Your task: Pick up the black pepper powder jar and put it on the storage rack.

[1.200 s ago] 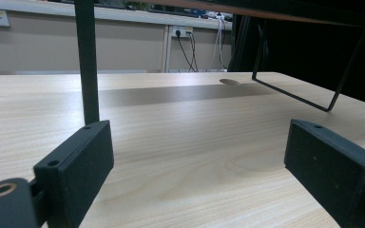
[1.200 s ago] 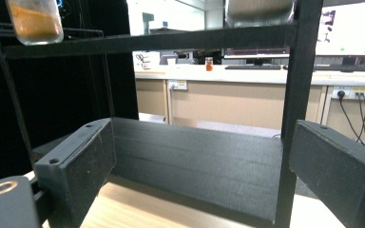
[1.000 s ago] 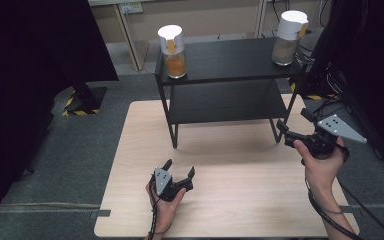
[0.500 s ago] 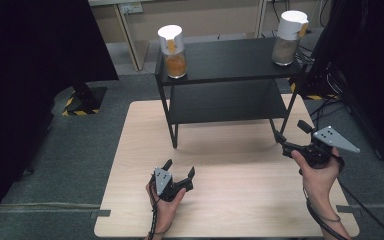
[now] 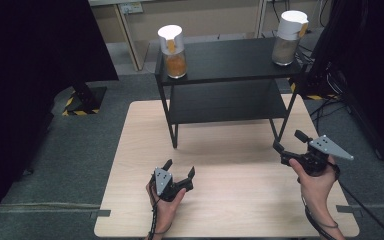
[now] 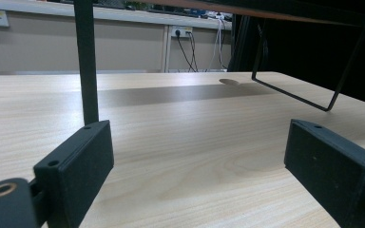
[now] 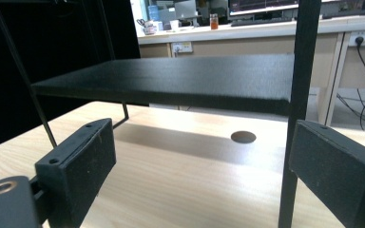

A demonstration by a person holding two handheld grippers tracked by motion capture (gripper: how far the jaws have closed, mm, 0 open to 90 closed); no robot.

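Observation:
A black two-tier shelf [image 5: 230, 60] stands at the back of the wooden table [image 5: 230, 200]. On its top board are two white-lidded jars: one with orange contents [image 5: 174, 52] at the left, one with beige contents [image 5: 287, 40] at the right. My left gripper [image 5: 180, 167] lies low over the table's front, open and empty, and looks along the tabletop toward a shelf leg [image 6: 86, 61]. My right gripper [image 5: 287, 140] hovers at the right, close to the shelf's front right leg [image 7: 302, 95]. It is open and empty, and it faces the lower board [image 7: 171, 80].
A round cable hole [image 7: 243, 137] sits in the table under the shelf. On the floor are a black-and-yellow striped base [image 5: 82, 100] at the left and cables [image 5: 325, 100] at the right. Dark curtains flank both sides.
My right gripper has sunk toward the table beside the shelf's front right leg. The left gripper has stayed where it was.

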